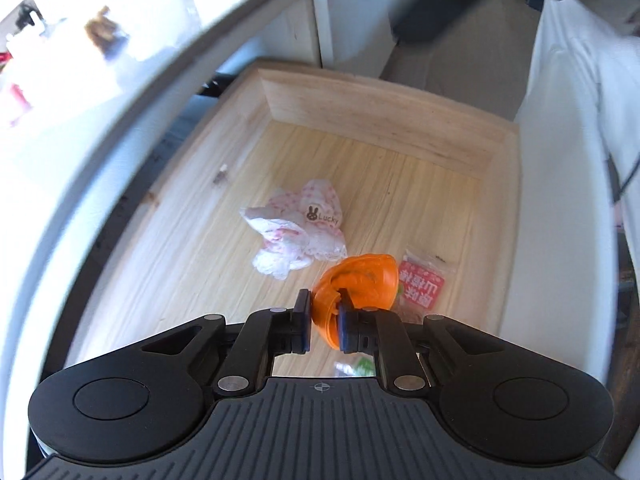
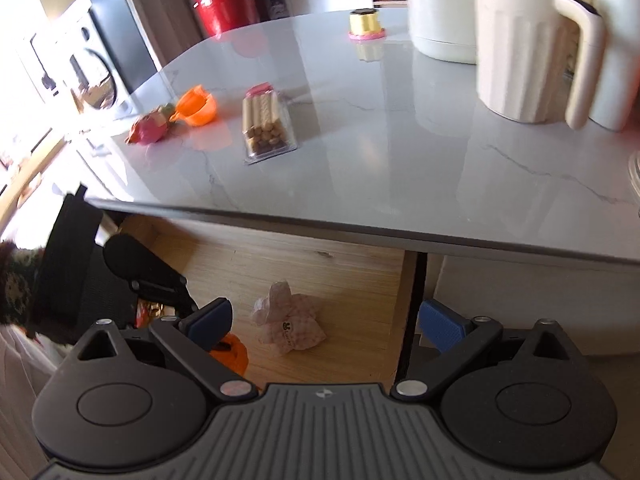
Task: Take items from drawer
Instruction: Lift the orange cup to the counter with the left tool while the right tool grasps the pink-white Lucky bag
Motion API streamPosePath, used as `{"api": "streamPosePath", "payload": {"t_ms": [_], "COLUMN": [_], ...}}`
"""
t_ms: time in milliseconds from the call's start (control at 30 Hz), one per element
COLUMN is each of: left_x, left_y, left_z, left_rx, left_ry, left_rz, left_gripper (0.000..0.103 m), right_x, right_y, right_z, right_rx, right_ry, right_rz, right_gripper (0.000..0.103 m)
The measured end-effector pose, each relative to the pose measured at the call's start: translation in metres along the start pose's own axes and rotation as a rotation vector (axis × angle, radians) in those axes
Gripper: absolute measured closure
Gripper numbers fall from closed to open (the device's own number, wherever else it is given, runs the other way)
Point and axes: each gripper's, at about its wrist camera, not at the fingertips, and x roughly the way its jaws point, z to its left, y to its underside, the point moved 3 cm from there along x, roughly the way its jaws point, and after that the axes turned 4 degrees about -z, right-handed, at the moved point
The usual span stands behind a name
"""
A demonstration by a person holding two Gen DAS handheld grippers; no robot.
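**Left gripper has the orange toy; right gripper waits wide over the drawer**

Starting at the left of the open wooden drawer (image 1: 384, 92): the crumpled pink-and-white wrapper (image 1: 296, 226) lies on the drawer floor, at about eleven o'clock from the left gripper (image 1: 324, 320) and well clear of it. Moving right, the orange toy (image 1: 356, 284) sits right at the left gripper's fingertips, its bulk leaning off toward one o'clock. The blue pads are clenched on its near rim, one pad on the outer face and the other tucked inside the hollow, so the jaws stand nearly closed with only that thin orange wall between them. Further right again, a red-labelled packet (image 1: 424, 284) lies flat on the drawer floor just beyond the toy, at about two o'clock; a greenish scrap shows under the gripper, too hidden to name.

From the other hand's view, the right gripper (image 2: 324, 320) hangs over the drawer with its jaws spread wide and nothing between them. The same wrapper (image 2: 290, 322) lies almost dead ahead of it at twelve o'clock. Judging by that, the left hand's job is to lift the toy up toward the grey tabletop (image 2: 360, 140), while the right hand is the nearer one for the wrapper.
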Motion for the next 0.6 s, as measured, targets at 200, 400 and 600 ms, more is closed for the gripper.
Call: {"api": "streamPosePath", "payload": {"t_ms": [200, 400, 600], "left_x": [-0.066, -0.094, -0.107], "left_y": [0.021, 0.051, 0.072], "left_z": [0.003, 0.005, 0.016], "left_rx": [-0.131, -0.296, -0.408], "left_ry": [-0.092, -0.073, -0.064], "left_rz": [-0.13, -0.218, -0.267], "left_gripper": [0.088, 0.088, 0.088], "right_x": [0.021, 0.076, 0.13], "right_y": [0.002, 0.006, 0.013], "right_z": [0.047, 0.095, 0.121], "right_rx": [-0.289, -0.53, -0.71], "right_ry": [-0.071, -0.035, 0.038], "right_rz": [0.142, 0.263, 0.363], "right_gripper": [0.015, 0.032, 0.034]}}
